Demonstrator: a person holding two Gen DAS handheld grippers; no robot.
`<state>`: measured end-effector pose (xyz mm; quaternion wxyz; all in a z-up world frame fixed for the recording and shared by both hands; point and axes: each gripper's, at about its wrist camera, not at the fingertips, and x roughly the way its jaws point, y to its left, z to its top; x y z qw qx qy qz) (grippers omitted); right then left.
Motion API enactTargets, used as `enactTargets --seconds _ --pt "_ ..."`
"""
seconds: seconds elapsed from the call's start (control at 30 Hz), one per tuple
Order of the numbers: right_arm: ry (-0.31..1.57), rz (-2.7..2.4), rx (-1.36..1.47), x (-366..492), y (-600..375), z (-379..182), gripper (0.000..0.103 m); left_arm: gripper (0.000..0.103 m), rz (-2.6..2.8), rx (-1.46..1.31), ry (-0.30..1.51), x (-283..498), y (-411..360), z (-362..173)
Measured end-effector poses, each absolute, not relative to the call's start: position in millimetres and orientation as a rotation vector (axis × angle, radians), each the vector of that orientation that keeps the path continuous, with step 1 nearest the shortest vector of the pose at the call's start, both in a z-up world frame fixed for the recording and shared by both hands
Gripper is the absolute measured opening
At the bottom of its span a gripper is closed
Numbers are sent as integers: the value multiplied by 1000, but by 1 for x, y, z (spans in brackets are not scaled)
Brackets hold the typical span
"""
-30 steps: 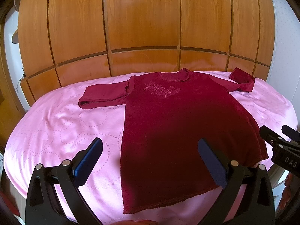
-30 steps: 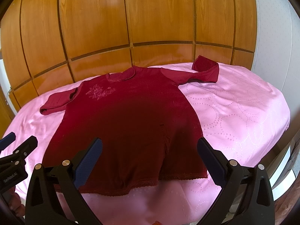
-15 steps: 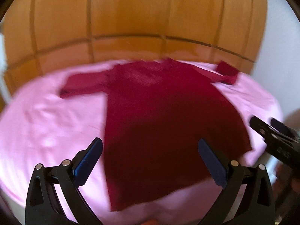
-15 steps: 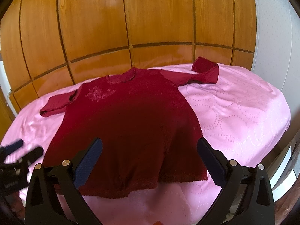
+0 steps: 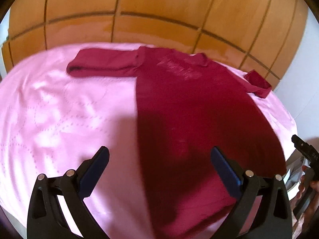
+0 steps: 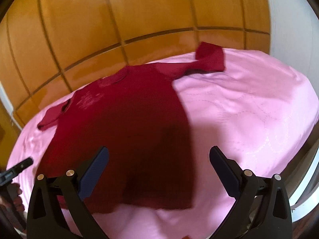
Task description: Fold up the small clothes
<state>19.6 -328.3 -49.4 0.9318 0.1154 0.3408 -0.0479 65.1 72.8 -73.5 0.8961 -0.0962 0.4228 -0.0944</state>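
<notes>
Both grippers have swung apart since a second ago: the left view now sits further left, with more bare sheet in front of it, the right view has shifted right, and both pictures are motion-blurred.

Closest up, the left gripper (image 5: 159, 170) has its blue-padded fingers (image 5: 95, 170) spread wide with nothing between them, hanging above the near left edge of the dress. Same story for the right gripper (image 6: 159, 169): jaws wide apart, empty, above the hem area on the right side. Each one peeks into the other's view at the frame edge, with a bit of the person's hand (image 6: 14, 196) on the handle.

Next out, the dark red dress (image 5: 199, 119) lies flat, front side up, on the pink bedsheet (image 5: 59, 115), hem nearest the cameras and neckline at the far end. There's pale embroidery (image 6: 87, 99) on the chest. The left sleeve (image 5: 103, 64) lies straight out sideways; the right sleeve (image 6: 209, 59) has its cuff bent back.

Behind the bed is a wooden panelled wall (image 6: 119, 16).
</notes>
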Motion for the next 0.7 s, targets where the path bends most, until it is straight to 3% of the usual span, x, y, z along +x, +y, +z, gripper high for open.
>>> enactTargets --seconds 0.1,0.17,0.23,0.3,0.53,0.7 --pt "710 -107 323 25 -361 -61 100 101 -206 -282 933 72 92 -85" --pt "725 -59 445 29 -380 -72 91 101 -225 -332 932 75 99 -92" --pt "749 -28 518 35 -391 -82 71 101 -221 -375 950 77 104 -101" --pt "773 9 573 39 -395 -92 61 101 -238 -411 952 75 107 -107" --pt "840 86 585 31 -384 -109 59 100 -398 -464 898 54 101 -104" --pt "851 144 655 22 -384 -116 41 100 -423 -449 907 51 91 -110"
